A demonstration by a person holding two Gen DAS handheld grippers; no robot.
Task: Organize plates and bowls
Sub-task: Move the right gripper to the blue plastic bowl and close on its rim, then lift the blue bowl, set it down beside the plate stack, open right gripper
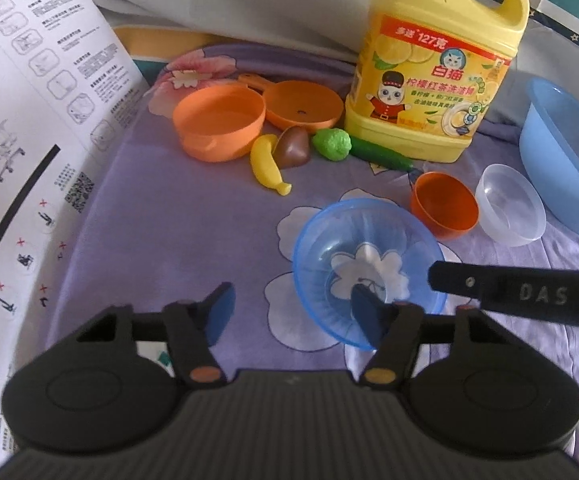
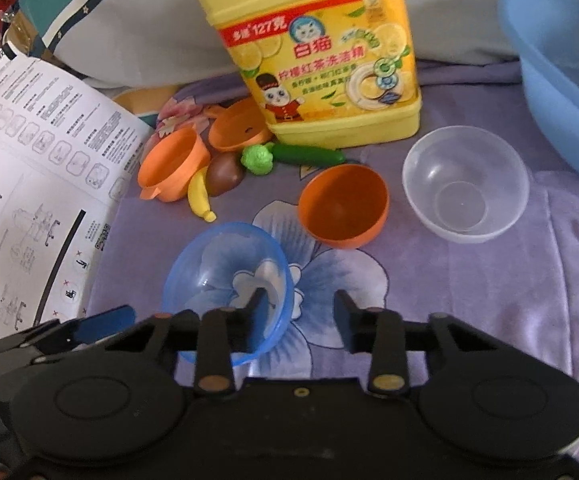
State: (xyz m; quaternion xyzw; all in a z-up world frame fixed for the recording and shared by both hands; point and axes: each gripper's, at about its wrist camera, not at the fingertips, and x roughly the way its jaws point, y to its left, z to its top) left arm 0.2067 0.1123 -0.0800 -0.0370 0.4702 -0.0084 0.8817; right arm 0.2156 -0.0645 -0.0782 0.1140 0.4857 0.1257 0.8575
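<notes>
Left claw (image 1: 295, 312) sitting spread, its right finger inside the blue bowl (image 1: 329, 240), left finger outside on the bedsheet (image 1: 169, 220); pads not pressing the rim. Right claw (image 2: 301, 312) also standing apart, left finger dipping inside the same bowl (image 2: 209, 256), right finger outside it over the sheet; nothing pinched. Just beyond the right claw, orange bowl (image 2: 343, 210) lying tilted, clear bowl (image 2: 465, 190) to its right, blue basin (image 2: 557, 76) far right. Further ahead, detergent jug (image 2: 313, 56); toy banana (image 2: 199, 196) and orange pot (image 2: 171, 166) ahead-left. Manual (image 2: 29, 160) lying at left.
</notes>
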